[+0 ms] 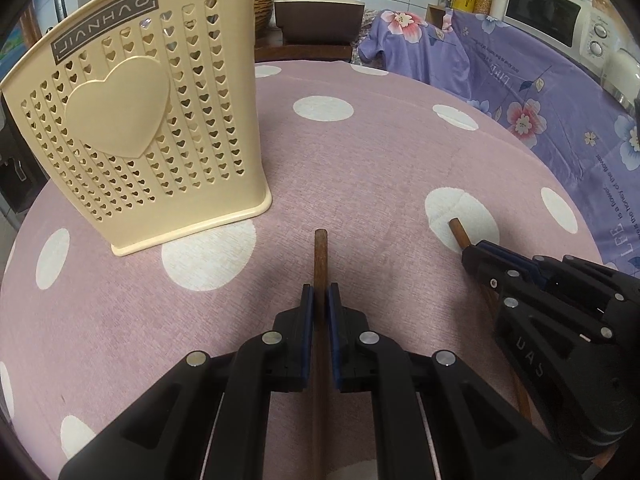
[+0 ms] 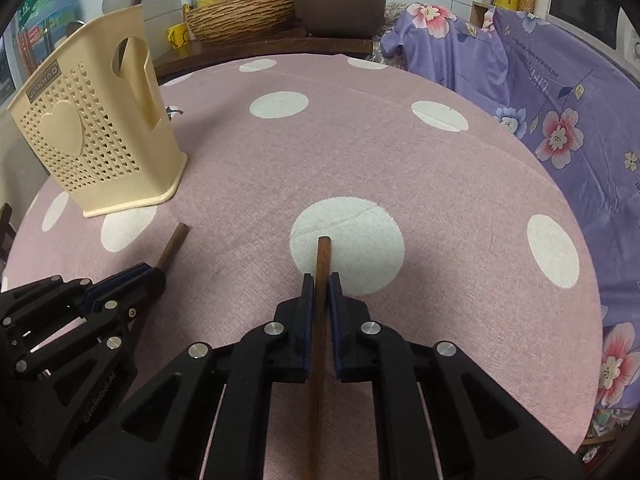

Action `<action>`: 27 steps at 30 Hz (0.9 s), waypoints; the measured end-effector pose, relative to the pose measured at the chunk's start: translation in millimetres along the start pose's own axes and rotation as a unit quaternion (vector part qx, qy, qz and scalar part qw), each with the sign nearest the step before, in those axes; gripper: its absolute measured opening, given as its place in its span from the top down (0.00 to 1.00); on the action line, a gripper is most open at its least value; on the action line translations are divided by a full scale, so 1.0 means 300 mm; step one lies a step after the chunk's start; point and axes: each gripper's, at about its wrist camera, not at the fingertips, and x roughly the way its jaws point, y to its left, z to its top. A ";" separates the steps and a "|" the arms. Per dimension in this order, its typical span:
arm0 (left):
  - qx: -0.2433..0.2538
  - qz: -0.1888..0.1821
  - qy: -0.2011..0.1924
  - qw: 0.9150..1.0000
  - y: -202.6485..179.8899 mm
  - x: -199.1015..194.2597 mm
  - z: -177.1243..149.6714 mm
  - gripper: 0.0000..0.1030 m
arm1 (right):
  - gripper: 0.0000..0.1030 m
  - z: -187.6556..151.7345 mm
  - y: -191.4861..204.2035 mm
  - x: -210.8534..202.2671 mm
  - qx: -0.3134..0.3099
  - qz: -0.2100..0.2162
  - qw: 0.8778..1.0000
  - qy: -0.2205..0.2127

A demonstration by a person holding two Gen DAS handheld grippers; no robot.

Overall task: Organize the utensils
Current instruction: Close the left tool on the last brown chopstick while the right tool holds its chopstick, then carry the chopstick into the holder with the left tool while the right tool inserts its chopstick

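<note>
Upright perforated cream utensil holder [image 1: 136, 120]

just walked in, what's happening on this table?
A person holds a gripper in each hand, tidying chopsticks. The left gripper is shut on one wooden chopstick, the right gripper on the other chopstick. The cream utensil holder stands upright on the dotted tablecloth, ahead and to the left.
</note>
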 end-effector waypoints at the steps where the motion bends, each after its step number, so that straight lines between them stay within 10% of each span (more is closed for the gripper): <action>1: -0.003 0.002 -0.005 1.000 0.005 -0.006 0.002 0.92 | 0.92 0.004 -0.007 0.000 0.009 0.011 1.000 0.001; 10: -0.033 -0.036 -0.083 0.995 0.081 -0.257 0.012 0.92 | 0.93 0.016 -0.032 -0.197 0.043 0.102 0.992 -0.065; 19: -0.085 -0.053 -0.212 0.972 0.216 -0.646 -0.120 0.92 | 0.93 -0.069 -0.028 -0.599 0.031 0.183 0.964 -0.190; 27: -0.099 -0.049 -0.236 0.965 0.245 -0.695 -0.147 0.92 | 0.93 -0.115 0.047 -0.746 -0.005 0.198 0.952 -0.232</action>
